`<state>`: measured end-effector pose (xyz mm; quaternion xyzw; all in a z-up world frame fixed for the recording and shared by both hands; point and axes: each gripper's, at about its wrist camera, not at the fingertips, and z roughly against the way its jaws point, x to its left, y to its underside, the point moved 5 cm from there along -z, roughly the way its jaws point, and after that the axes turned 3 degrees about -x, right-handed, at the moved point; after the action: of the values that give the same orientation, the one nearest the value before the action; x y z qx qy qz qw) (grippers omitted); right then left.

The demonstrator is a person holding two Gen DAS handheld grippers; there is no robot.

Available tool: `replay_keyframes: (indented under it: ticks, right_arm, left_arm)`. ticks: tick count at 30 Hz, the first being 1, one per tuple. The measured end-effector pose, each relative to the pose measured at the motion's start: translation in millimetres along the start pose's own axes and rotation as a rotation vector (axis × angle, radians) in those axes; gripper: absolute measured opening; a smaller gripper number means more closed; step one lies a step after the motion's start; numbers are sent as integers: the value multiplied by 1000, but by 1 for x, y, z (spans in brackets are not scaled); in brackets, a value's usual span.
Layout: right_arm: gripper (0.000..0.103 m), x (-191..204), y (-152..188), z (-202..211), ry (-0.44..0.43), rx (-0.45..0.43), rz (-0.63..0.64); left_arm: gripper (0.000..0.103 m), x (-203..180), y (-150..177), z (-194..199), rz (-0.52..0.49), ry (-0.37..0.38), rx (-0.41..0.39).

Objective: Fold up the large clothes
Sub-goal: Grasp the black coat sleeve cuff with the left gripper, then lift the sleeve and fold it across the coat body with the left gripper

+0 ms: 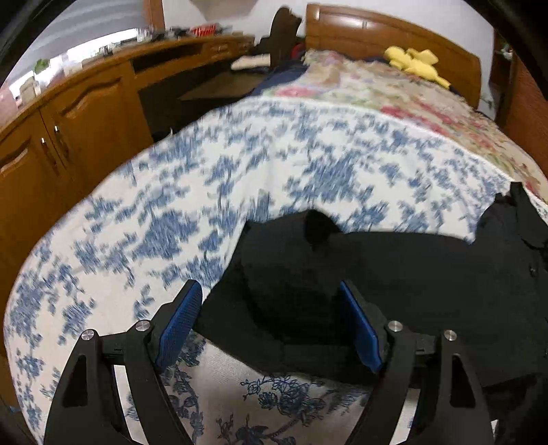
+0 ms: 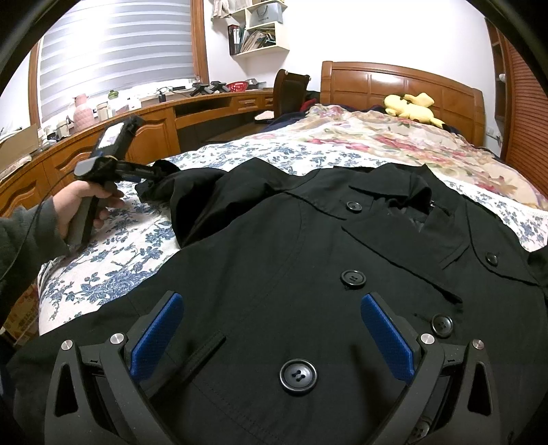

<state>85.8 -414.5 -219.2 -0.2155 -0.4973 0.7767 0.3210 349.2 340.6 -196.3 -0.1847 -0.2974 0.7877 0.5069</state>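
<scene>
- Left wrist view: the left gripper point(image 1: 270, 321) hangs above the bed point(image 1: 144, 219), its jaws spread wide with nothing pinched; a dark sleeve point(image 1: 291, 274) of the black coat point(image 1: 428, 280) lies beneath and between them, on the blue-and-white floral sheet.
- Further up the bed a pink-flowered quilt point(image 1: 394, 99) reaches the wooden headboard point(image 1: 376, 30), with a yellow plush toy point(image 1: 416, 63) on it.
- Wooden cabinets point(image 1: 68, 126) run along the left wall; the picture is blurred.
- Right wrist view: the right gripper point(image 2: 272, 332) is low over the coat's front point(image 2: 274, 239), jaws spread, clamping nothing.
- The coat lies flat, buttons up, collar point(image 2: 404, 191) toward the headboard, covering the near part of the bed.
- At the left, a hand point(image 2: 77, 205) holds the other gripper by the sleeve end point(image 2: 161, 171).
- A long wooden table point(image 2: 154, 113) under a blinded window point(image 2: 113, 44) carries small clutter; a wall shelf point(image 2: 257, 30) hangs above.
</scene>
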Motion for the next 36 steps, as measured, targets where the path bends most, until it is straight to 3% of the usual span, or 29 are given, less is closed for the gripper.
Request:
replay_keyframes:
  ticks: [3,9,12,14,15,18,26,31,36]
  right_arm:
    - [103,0,0,0,0,0,1]
    - [103,0,0,0,1,1,1]
    - [103,0,0,0,0,0,0]
    - [103,0,0,0,0,0,0]
    - [103,0,0,0,0,0,0]
    - [103,0,0,1,1,-1,1]
    - [103,-3,-4,9,-8,-9,-1]
    - [103,-12,-6,21,-16,0,-4]
    - [103,-34,-5,42,13,-9,-26]
  left_arm:
    - [81,2,7,-12,23,18,56]
    - [81,1,8,-14,31,32,73]
    - [67,-1,7,-12,25,55,67]
    - [47,-4,5,-9,6,54,58]
    - [29,-7,5,-5,-16,38,47]
    - [19,-15,0,11,-53,25,8]
    - [18,-63,-32,102,-130,69,-174]
    - [18,-113,-46,171,-192,144,-277]
    - [18,-165,-38,222,-244,248,-332]
